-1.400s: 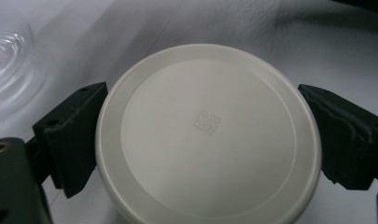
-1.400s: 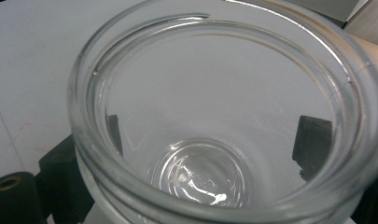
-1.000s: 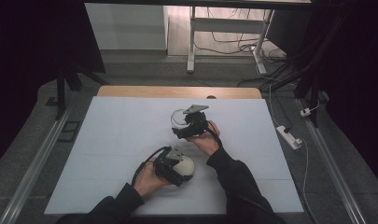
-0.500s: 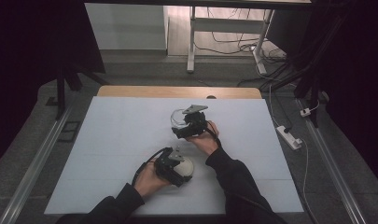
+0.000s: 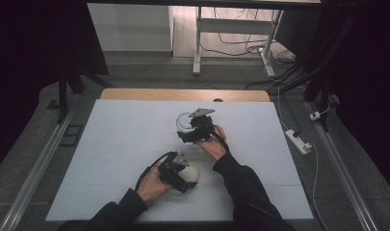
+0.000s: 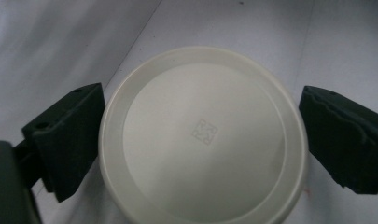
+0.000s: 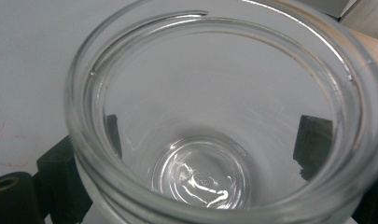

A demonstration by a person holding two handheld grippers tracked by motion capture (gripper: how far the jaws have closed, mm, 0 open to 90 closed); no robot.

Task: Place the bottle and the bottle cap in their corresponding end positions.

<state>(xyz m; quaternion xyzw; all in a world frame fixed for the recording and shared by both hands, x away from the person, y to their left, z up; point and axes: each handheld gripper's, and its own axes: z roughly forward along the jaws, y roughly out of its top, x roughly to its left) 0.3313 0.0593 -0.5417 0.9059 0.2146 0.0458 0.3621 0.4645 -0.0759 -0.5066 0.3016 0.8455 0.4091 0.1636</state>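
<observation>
High view: right tool [image 5: 187,137] pinches the glass jar [image 5: 184,121] at frame centre; left tool [image 5: 188,177], jaws spread around the lid [image 5: 192,172], sits lower left of it.

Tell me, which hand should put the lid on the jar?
Probably the left. The left gripper has its jaws on both sides of the white lid, while the right gripper is busy around the glass jar.

Table [image 5: 110,159]: you have open white surface to the left, far side and right edge. Obstacles near the middle:
- cream lid [image 6: 203,137], lying flat between the spread jaws of your left gripper [image 5: 180,174]
- clear glass jar [image 7: 214,116], with your right gripper [image 5: 195,129] around it

The two sit near each other with only a narrow lane between.
</observation>
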